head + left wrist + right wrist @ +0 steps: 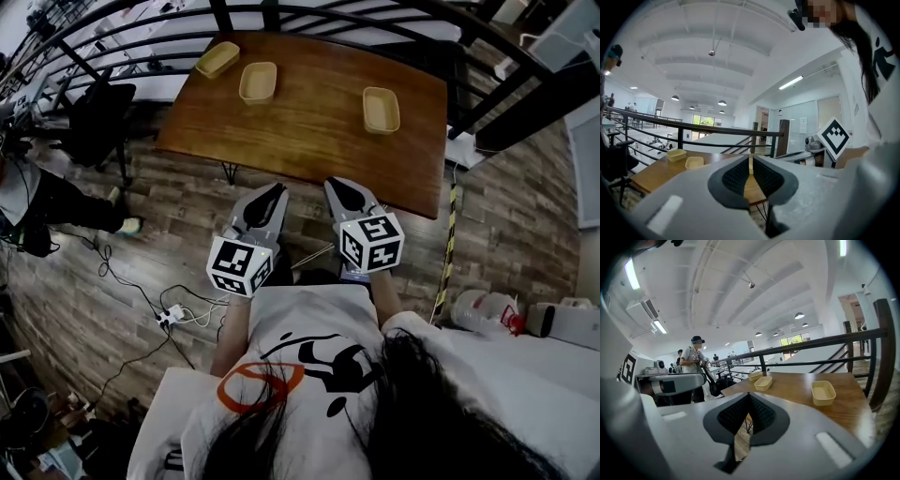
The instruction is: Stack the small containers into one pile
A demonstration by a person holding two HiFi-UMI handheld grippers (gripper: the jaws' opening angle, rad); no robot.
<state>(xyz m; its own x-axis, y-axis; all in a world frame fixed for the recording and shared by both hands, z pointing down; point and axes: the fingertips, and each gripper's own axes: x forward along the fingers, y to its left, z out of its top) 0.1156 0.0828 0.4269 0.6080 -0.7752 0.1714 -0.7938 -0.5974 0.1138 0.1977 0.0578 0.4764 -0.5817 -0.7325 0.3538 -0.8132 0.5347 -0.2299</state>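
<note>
Containers [258, 82] unstacked on wooden counter [309, 131], two near its far left corner, third container [381, 110] well apart at right, left gripper [278, 191] and right gripper [331, 186] side by side off counter's near edge, both jaws closed, empty.

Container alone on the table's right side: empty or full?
Empty. The container stands upright on the table; the right gripper view looks in and shows only bare floor and walls.

Nothing legible anywhere, only wordless black-and-white square patterns on the left cube [240, 266] and right cube [371, 243], lower centre of frame.
</note>
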